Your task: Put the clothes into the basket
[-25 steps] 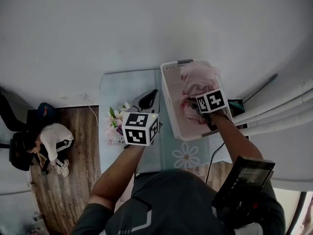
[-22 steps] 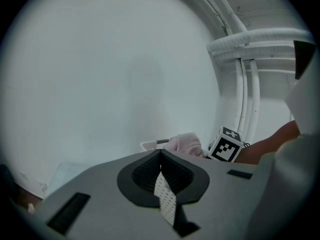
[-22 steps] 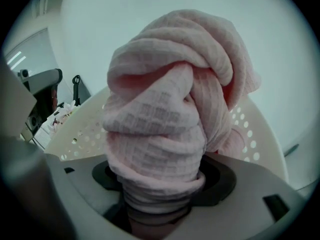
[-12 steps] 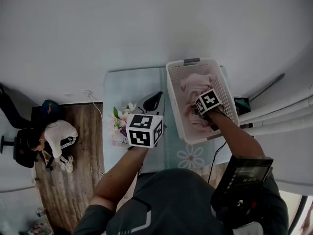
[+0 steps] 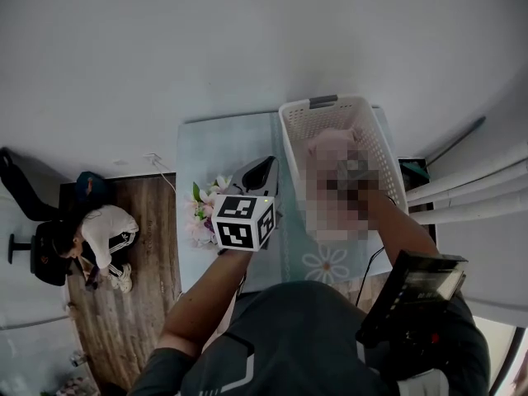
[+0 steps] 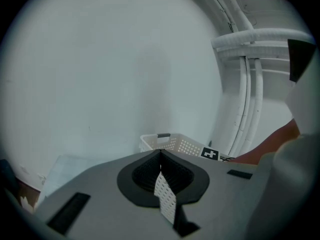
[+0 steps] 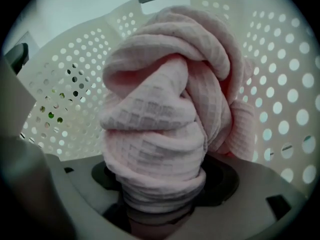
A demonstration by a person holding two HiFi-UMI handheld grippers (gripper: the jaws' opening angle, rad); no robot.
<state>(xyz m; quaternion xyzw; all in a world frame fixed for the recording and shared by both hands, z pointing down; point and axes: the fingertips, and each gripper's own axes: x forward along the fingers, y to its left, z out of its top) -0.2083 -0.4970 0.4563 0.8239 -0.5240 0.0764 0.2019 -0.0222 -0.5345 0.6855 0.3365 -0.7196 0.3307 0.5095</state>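
Note:
A white perforated basket (image 5: 301, 122) stands on the table's right part. In the right gripper view its holed walls (image 7: 75, 59) surround a bunched pink waffle-knit cloth (image 7: 165, 109). My right gripper (image 7: 157, 206) pinches the cloth's lower end between its jaws, down inside the basket. The head view has a blurred patch over that gripper; pink cloth (image 5: 330, 143) shows above the patch. My left gripper (image 5: 262, 165) hovers over the table left of the basket, its jaws together and holding nothing. The left gripper view shows its shut jaws (image 6: 160, 151) and the basket's rim (image 6: 175, 143) beyond.
A pale blue tablecloth (image 5: 214, 151) covers the table, with a bunch of flowers (image 5: 200, 209) at its left edge. White pipes (image 5: 470, 196) run along the wall at right. A person (image 5: 95, 238) crouches on the wooden floor at left.
My right gripper has gone down with the pink cloth from above the basket's rim into the basket. The left gripper has stayed nearly where it was.

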